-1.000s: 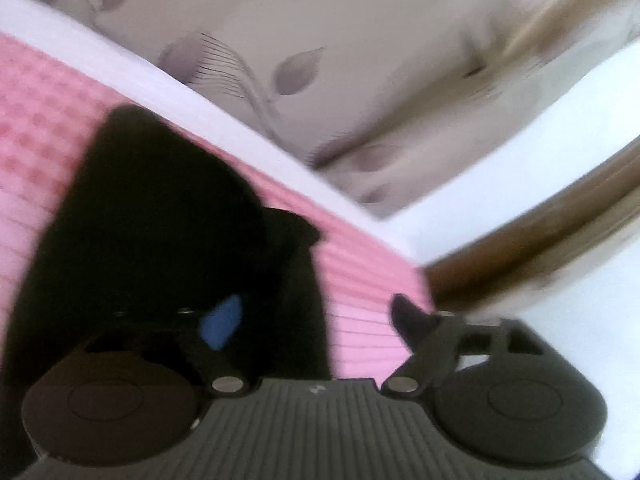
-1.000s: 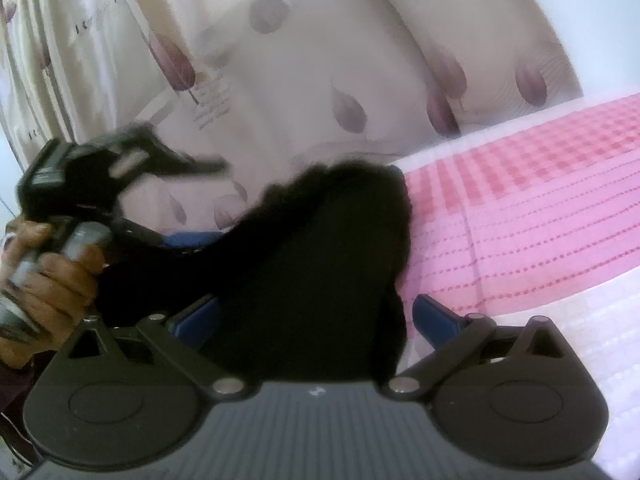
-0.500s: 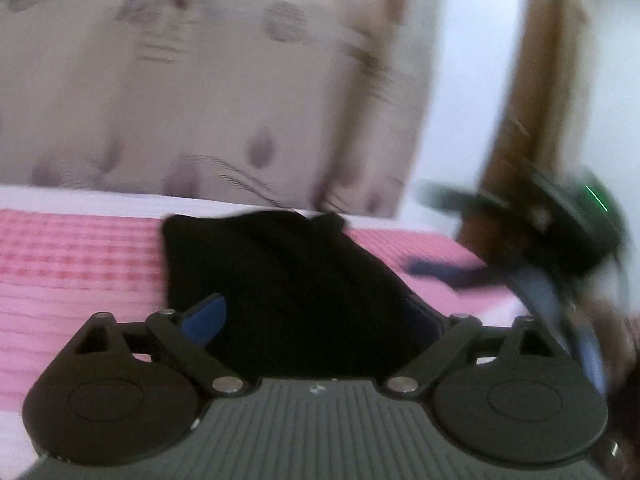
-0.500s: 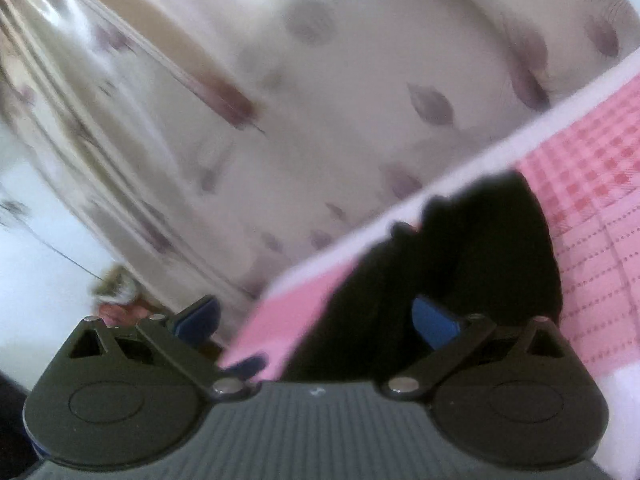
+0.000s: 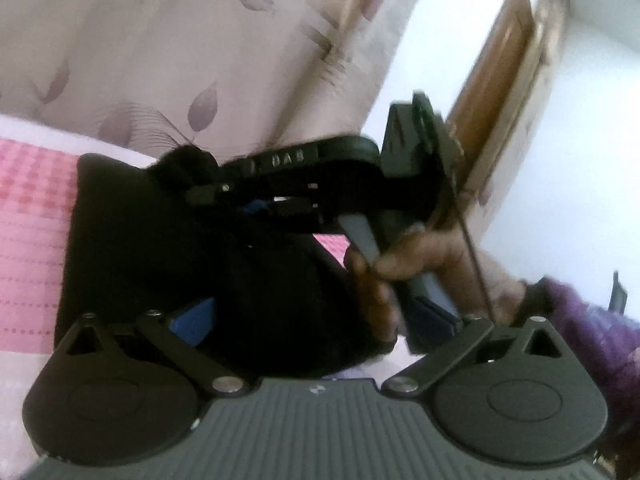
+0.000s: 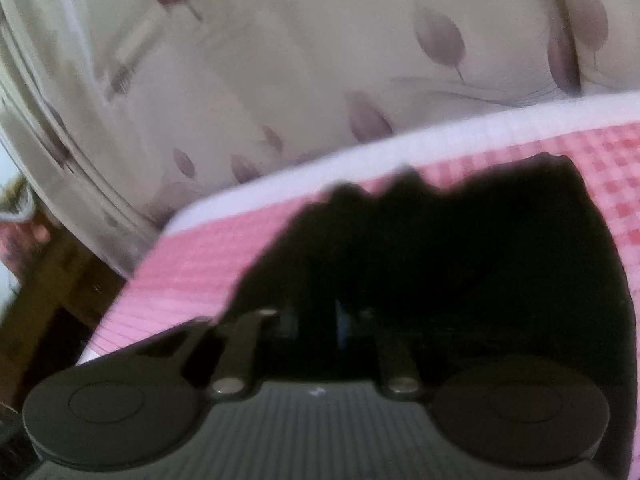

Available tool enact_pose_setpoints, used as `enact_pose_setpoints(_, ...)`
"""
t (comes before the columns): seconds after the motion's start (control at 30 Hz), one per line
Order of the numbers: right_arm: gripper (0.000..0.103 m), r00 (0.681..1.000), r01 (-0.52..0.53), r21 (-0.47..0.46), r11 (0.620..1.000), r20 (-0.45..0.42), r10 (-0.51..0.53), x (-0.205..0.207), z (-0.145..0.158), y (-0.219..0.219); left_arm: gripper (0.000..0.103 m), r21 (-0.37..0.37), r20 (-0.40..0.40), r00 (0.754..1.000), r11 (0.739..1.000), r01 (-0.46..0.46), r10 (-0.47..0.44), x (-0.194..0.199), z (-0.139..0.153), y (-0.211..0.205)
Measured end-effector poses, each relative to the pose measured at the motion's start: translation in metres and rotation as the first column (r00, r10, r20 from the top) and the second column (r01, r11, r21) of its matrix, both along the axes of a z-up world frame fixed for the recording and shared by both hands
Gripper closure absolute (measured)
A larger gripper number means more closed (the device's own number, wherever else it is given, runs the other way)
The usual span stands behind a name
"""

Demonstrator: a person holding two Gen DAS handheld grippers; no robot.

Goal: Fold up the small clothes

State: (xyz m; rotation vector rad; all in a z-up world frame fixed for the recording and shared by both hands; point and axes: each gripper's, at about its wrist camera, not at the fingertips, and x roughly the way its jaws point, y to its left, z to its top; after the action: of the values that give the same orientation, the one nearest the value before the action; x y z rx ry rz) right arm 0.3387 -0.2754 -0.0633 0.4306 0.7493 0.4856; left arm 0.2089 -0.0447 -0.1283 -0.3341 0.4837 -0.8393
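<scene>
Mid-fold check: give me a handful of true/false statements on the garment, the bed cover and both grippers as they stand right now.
1. The garment is black. True.
2. It lies on a plain blue sheet. False: the bed cover is pink checked.
3. The left gripper is clamped tight on the cloth. False: its jaws are opening, spread wide over the garment.
4. The right gripper has its fingers drawn close together, closing at the garment's edge. True.
5. A leaf-patterned curtain hangs behind the bed. True.
6. The right gripper is out of the left wrist view. False: it shows there, held in a hand.
</scene>
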Motion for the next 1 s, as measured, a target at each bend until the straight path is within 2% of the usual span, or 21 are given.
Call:
enact_pose_setpoints(0.07,0.088,0.999,-0.013,-0.036,0.999,0.039,0.015,-0.003,0.008,-0.002,0.003,-0.012,0.008,1.000,1.000,-0.021,0.021,-0.004,0.002,0.004)
enact_pose_setpoints(0.13,0.089,0.996,-0.007,-0.032,0.999,0.087,0.010,-0.008,0.021,-0.016,0.003,-0.045,0.001,0.999,0.998,-0.042,0.042,-0.003,0.003,0.012)
enact_pose_setpoints(0.23,0.089,0.993,-0.003,-0.041,0.999,0.120,0.008,-0.010,0.033,-0.038,0.003,-0.154,-0.069,0.993,0.983,-0.102,0.092,0.001,0.003,0.037)
enact_pose_setpoints(0.33,0.089,0.991,-0.001,-0.069,0.998,0.132,0.010,-0.012,0.039,-0.059,0.003,-0.237,-0.148,0.984,0.962,-0.131,0.098,0.007,0.000,0.051)
enact_pose_setpoints(0.43,0.089,0.993,0.025,-0.075,0.997,0.118,-0.016,-0.012,0.031,-0.078,0.003,-0.207,-0.113,0.990,0.973,-0.107,0.085,0.011,0.005,0.043)
enact_pose_setpoints(0.5,0.089,0.992,0.050,-0.042,0.998,0.114,-0.045,-0.014,0.025,-0.088,0.003,-0.183,-0.085,0.995,0.980,-0.075,0.060,0.011,0.009,0.035)
enact_pose_setpoints(0.57,0.089,0.991,0.064,-0.026,0.998,0.122,-0.061,-0.018,0.025,-0.096,0.003,-0.171,-0.093,0.995,0.983,-0.062,0.047,0.010,0.015,0.032)
enact_pose_setpoints(0.67,0.089,0.987,0.083,-0.023,0.996,0.142,-0.079,-0.024,0.031,-0.111,0.000,-0.243,-0.071,0.995,0.966,-0.091,0.076,0.007,0.033,0.042)
enact_pose_setpoints(0.77,0.090,0.983,0.105,0.000,0.994,0.154,-0.104,-0.025,0.036,-0.129,0.000,-0.252,-0.056,0.990,0.957,-0.141,0.131,0.012,0.043,0.048)
enact_pose_setpoints(0.87,0.090,0.989,0.081,-0.002,0.997,0.124,-0.081,-0.019,0.030,-0.140,0.000,-0.162,-0.021,0.987,0.974,-0.159,0.157,0.020,0.044,0.038)
enact_pose_setpoints(0.93,0.090,0.994,0.068,-0.033,0.997,0.086,-0.065,-0.011,0.014,-0.141,0.000,-0.118,-0.004,0.989,0.982,-0.147,0.147,0.024,0.039,0.026)
enact_pose_setpoints(1.0,0.087,0.994,0.096,-0.015,0.995,0.045,-0.095,-0.006,-0.006,-0.146,0.000,-0.085,0.004,0.991,0.987,-0.134,0.135,0.026,0.031,0.014)
